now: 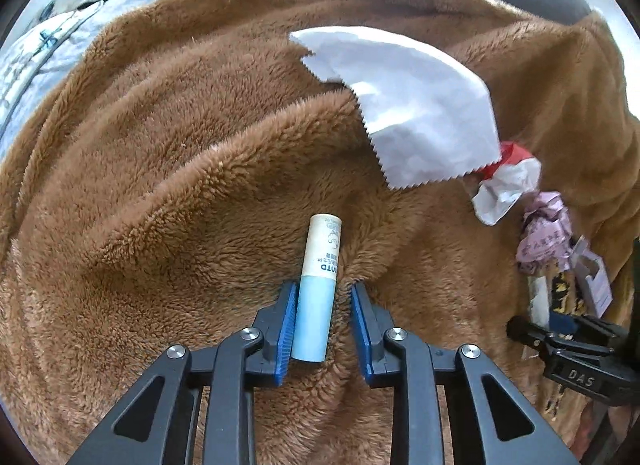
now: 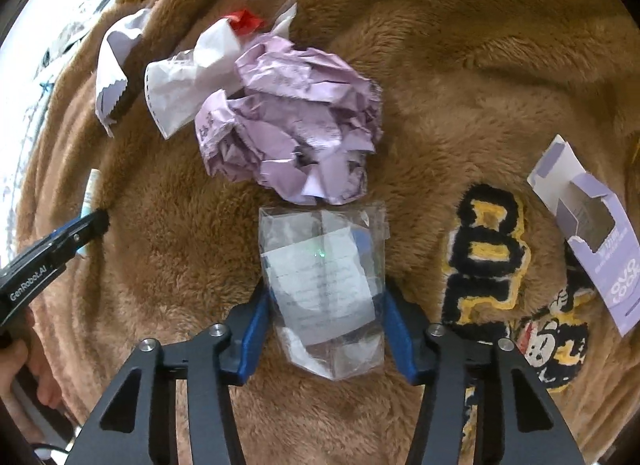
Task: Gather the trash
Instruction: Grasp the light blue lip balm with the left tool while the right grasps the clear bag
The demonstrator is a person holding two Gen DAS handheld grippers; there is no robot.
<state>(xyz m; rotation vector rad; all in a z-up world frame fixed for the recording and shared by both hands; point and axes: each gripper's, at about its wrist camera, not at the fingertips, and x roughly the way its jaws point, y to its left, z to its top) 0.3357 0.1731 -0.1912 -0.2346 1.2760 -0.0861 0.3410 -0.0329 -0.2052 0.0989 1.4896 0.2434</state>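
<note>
While both sets of jaws are straddling their targets on the fuzzy brown fleece blanket (image 1: 160, 185), I am working from the left. My left hand-held gripper (image 1: 324, 325) is only partly open around the small cylindrical tube with a pale blue lower half and cream printed upper half (image 1: 318, 285); its left blue pad is touching the tube, while the right pad is standing just clear, so I am not yet gripping. I am judging that I should centre the tube and pinch the blue half squarely, since a round tube on soft pile could roll or sink.

My right hand-held gripper (image 2: 326, 329) is about half open, its pads sitting at both edges of the clear crinkled plastic packet with a white printed label (image 2: 324, 285); whether they are pressing I cannot tell. Thin film could buckle, so I am favouring a slow squeeze. The packet is lying just below the crumpled lilac paper ball (image 2: 296, 121), touching it.
</note>
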